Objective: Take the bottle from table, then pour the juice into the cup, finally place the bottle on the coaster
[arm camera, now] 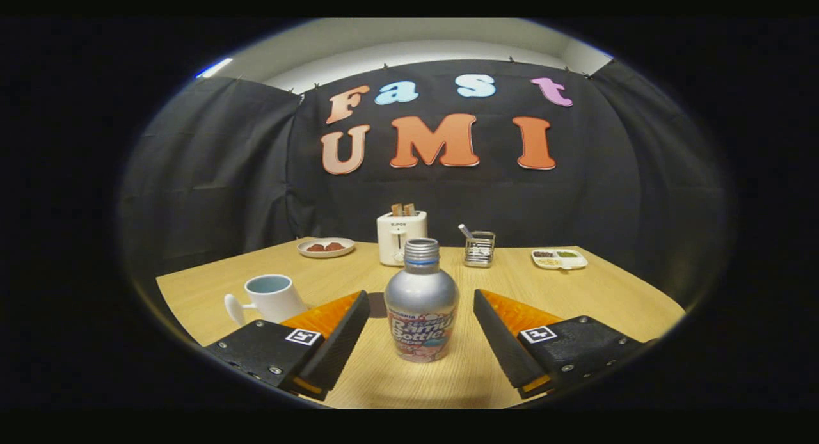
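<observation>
1. On your left, a white cup [275,297] is standing upright on the bench [601,297], handle turned left, just beyond the left finger.
2. Farther back, a plate [326,247] is holding reddish pieces, and a white toaster [401,237] is standing beside it.
3. Your tool [421,332] is sitting released, fingers spread wide; the silver bottle [422,303] is standing upright between them, touching neither.
4. A dark coaster [377,304] is peeking out just left of the bottle.
5. To the right, a wire holder [479,248] and a divided dish [559,258] are resting near the bench's far edge.
</observation>
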A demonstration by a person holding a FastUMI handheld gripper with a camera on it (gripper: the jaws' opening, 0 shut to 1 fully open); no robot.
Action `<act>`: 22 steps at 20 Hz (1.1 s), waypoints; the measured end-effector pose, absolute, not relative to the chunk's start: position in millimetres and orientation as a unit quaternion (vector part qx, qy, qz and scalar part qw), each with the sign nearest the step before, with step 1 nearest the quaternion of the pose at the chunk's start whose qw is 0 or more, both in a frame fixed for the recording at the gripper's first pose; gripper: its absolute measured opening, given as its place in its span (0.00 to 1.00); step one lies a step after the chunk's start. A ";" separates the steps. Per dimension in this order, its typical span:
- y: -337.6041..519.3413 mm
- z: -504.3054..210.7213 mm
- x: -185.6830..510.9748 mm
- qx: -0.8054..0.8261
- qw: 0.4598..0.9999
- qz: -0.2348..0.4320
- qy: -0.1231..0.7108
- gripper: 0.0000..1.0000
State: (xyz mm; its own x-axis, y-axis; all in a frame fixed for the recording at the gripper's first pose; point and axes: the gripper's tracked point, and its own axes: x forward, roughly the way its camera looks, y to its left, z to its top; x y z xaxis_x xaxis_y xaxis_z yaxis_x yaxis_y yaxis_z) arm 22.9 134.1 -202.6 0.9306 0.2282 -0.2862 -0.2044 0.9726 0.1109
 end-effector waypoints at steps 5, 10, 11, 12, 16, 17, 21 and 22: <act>141.8 -225.4 29.6 0.066 0.976 0.105 0.176 0.97; 142.0 -236.8 37.1 0.081 0.975 0.086 0.189 0.83; 143.1 -236.1 39.0 0.082 0.975 0.084 0.189 0.82; 143.3 -236.5 38.5 0.079 0.975 0.083 0.191 0.81; 143.7 -236.0 38.7 0.071 0.975 0.079 0.193 0.79; 145.3 -235.2 38.8 0.069 0.975 0.082 0.196 0.79; 150.3 -225.4 40.1 0.039 0.976 0.090 0.195 0.78; 151.9 -220.2 40.4 0.027 0.977 0.092 0.190 0.78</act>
State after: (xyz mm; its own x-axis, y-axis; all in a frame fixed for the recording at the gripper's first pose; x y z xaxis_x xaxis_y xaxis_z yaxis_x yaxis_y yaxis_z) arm 40.4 151.9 -220.2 0.9108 0.1908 -0.3661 -0.1705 0.9815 0.0873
